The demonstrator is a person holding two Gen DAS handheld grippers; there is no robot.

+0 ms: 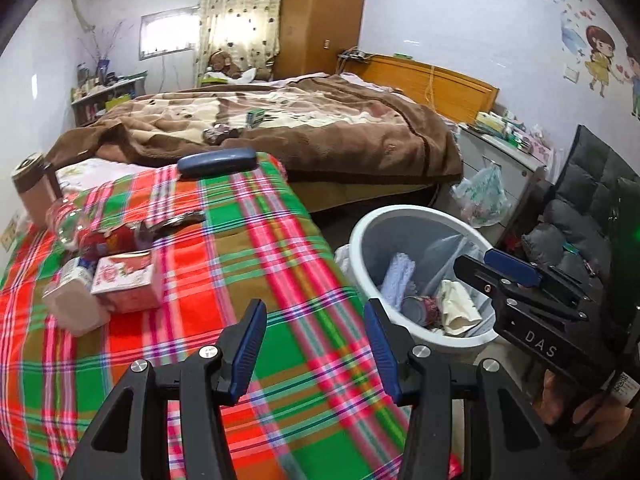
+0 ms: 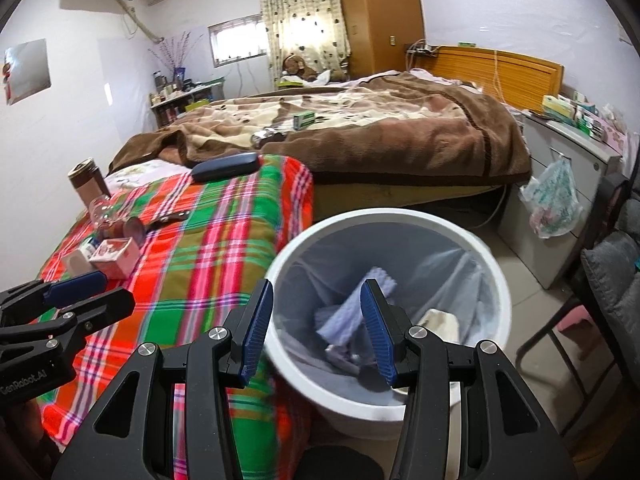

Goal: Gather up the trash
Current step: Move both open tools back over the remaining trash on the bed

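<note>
Left gripper (image 1: 316, 344) above the plaid tablecloth (image 1: 248, 248), blue-padded fingers spread apart and holding nothing; right gripper (image 2: 316, 328) over the mouth of the white trash bin (image 2: 496, 280), fingers likewise apart and empty. The bin stands on the floor just beside the table's edge and contains a pale blue cloth (image 2: 344, 316), crumpled paper (image 1: 456, 304) and a can (image 1: 420, 308). Items on the cloth near its far-left side: a floral carton (image 1: 128, 280), a clear plastic bottle (image 1: 76, 224), a brown tumbler (image 1: 34, 188) and a dark glasses case (image 1: 216, 162) at the far edge
</note>
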